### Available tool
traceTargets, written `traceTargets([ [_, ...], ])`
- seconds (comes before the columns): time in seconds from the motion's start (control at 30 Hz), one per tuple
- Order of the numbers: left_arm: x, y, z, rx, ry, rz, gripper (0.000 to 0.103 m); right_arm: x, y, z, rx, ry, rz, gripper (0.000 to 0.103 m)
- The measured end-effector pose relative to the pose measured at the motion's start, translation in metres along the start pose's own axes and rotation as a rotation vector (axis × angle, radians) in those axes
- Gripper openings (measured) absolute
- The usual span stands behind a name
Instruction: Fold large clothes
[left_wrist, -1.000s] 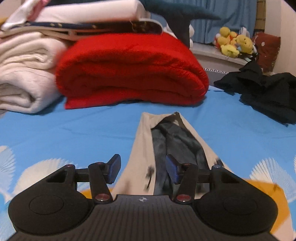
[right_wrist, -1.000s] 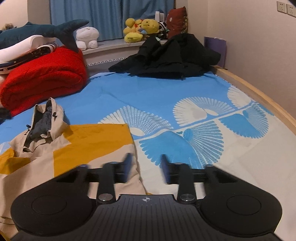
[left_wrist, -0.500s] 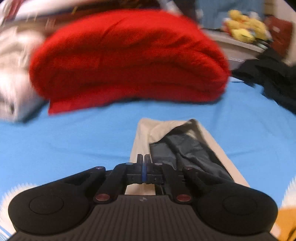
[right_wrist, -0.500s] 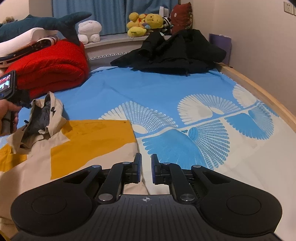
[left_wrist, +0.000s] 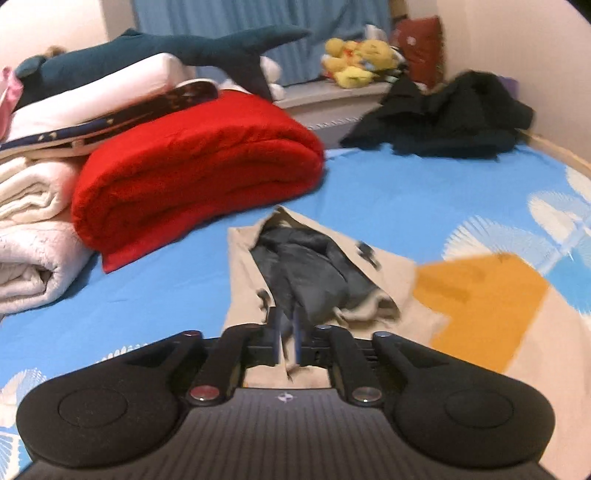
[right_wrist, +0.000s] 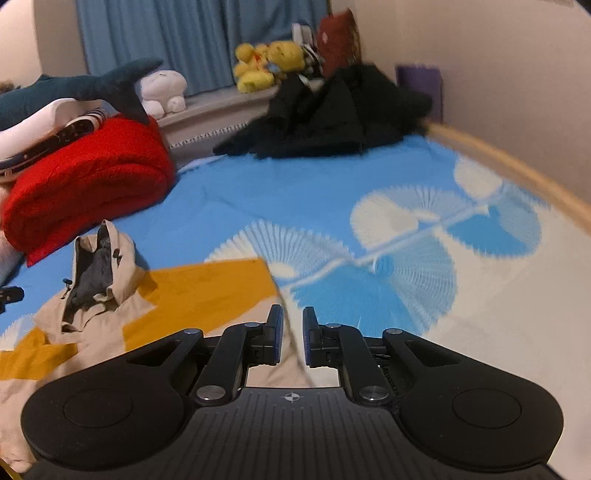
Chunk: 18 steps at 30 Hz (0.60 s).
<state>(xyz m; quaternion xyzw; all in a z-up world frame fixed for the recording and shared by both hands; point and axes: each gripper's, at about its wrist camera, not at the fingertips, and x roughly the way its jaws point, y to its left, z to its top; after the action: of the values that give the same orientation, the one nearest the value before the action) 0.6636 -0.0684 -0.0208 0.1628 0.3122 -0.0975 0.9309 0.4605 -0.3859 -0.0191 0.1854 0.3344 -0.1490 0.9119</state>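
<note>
- Left wrist view, nearest: left gripper (left_wrist: 286, 338) low over the beige-and-mustard hooded jacket (left_wrist: 476, 295). Jaws stand narrow and are opening; a fold of beige cloth at the base of the hood (left_wrist: 306, 273) sits between the pads, apparently pinched, though blur blunts the detail.
- Jacket lies flat on the blue fan-print bedsheet (left_wrist: 388, 199). Hood points away from the camera toward the red blanket (left_wrist: 192, 177); its long axis runs from the gripper outward, dark grey lining facing up, with the mustard panel spreading right.
- Against a second ago: those jaws were spread wide on either side of the hood; half a second ago they were clamped tight. The camera has swung, so the hood now leans left-to-right and the mustard panel has come into view.
- Right wrist view, nearest: right gripper (right_wrist: 293, 338) at the jacket's right edge, where beige cloth meets the sheet. Jaws narrow; a thin ridge of beige fabric rises between the pads. Whether they press it firmly, cannot tell for sure.
- Since a second ago that gap has narrowed slightly; the hood has slumped lower and flatter.
- Middle distance: red blanket folded, beside white quilts (left_wrist: 33, 229).
- Far: plush shark (left_wrist: 207, 55) atop the stack, black clothes heap (left_wrist: 454, 118), yellow plush toys (left_wrist: 354, 59), blue curtain (right_wrist: 199, 40).
</note>
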Motion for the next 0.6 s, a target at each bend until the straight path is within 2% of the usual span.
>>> traceTargets([
  [0.1,0.033,0.009,0.015,-0.091,0.021,0.029,0.018,-0.001,0.007,-0.005,-0.023,0.005,0.006,0.023],
  [0.27,0.105,0.020,0.043,-0.206,0.064,0.100,0.033,0.006,0.005,-0.002,-0.044,0.002,-0.006,0.024],
  [0.33,0.134,0.028,0.052,-0.247,0.074,0.134,0.042,0.014,0.003,-0.002,-0.042,0.023,-0.017,0.024],
  [0.47,0.191,0.042,0.062,-0.304,0.116,0.199,0.044,0.024,0.003,-0.003,-0.075,0.048,-0.019,0.024],
  [0.6,0.228,0.050,0.070,-0.316,0.124,0.241,0.044,0.030,0.005,-0.004,-0.093,0.058,-0.030,0.024],
])
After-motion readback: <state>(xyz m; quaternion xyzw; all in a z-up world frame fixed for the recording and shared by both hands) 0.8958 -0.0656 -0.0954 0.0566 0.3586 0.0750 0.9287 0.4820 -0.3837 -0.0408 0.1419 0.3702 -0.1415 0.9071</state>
